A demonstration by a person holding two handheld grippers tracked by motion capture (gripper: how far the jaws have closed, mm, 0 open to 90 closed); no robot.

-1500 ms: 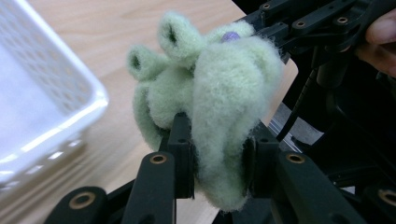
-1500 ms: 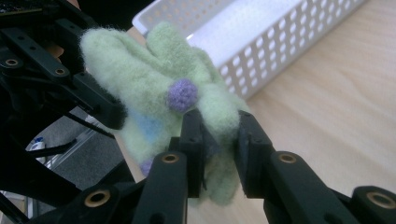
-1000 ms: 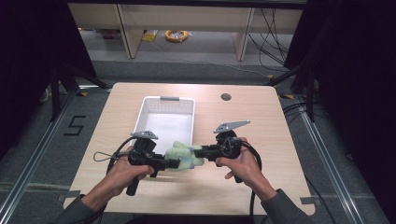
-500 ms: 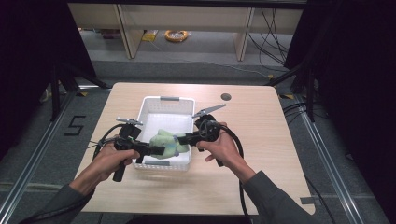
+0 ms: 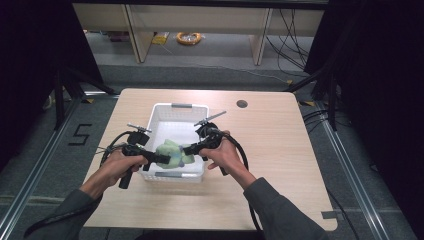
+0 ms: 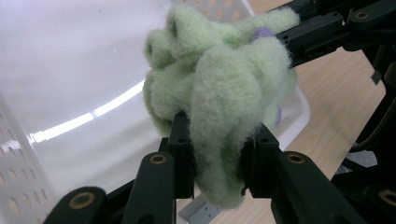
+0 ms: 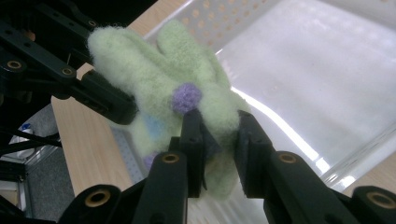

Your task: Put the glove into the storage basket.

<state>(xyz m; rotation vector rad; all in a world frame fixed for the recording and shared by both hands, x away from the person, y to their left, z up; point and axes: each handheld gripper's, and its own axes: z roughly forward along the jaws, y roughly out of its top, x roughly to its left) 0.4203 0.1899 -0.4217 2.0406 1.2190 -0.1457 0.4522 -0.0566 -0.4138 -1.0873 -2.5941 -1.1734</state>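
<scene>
A fluffy pale-green cloth with purple dots (image 5: 172,153) hangs over the near part of a white perforated basket (image 5: 180,108). My left gripper (image 5: 165,159) is shut on its left end, and my right gripper (image 5: 186,149) is shut on its right end. In the left gripper view the green cloth (image 6: 219,102) bunches between my black jaws, with the basket's floor (image 6: 70,70) behind it. From the right gripper view the cloth (image 7: 163,88) is pinched just below a purple dot, and the left gripper (image 7: 120,106) grips its far side.
The basket sits mid-table on a light wooden table (image 5: 280,150). A dark round hole (image 5: 242,104) lies at the table's far right. Cables trail from both grippers across the table. Shelving and a yellow coil (image 5: 189,37) are on the floor beyond.
Both grippers have carried the green cloth away from the table's near edge, forward and slightly left, so it now hangs over the basket's near part.
</scene>
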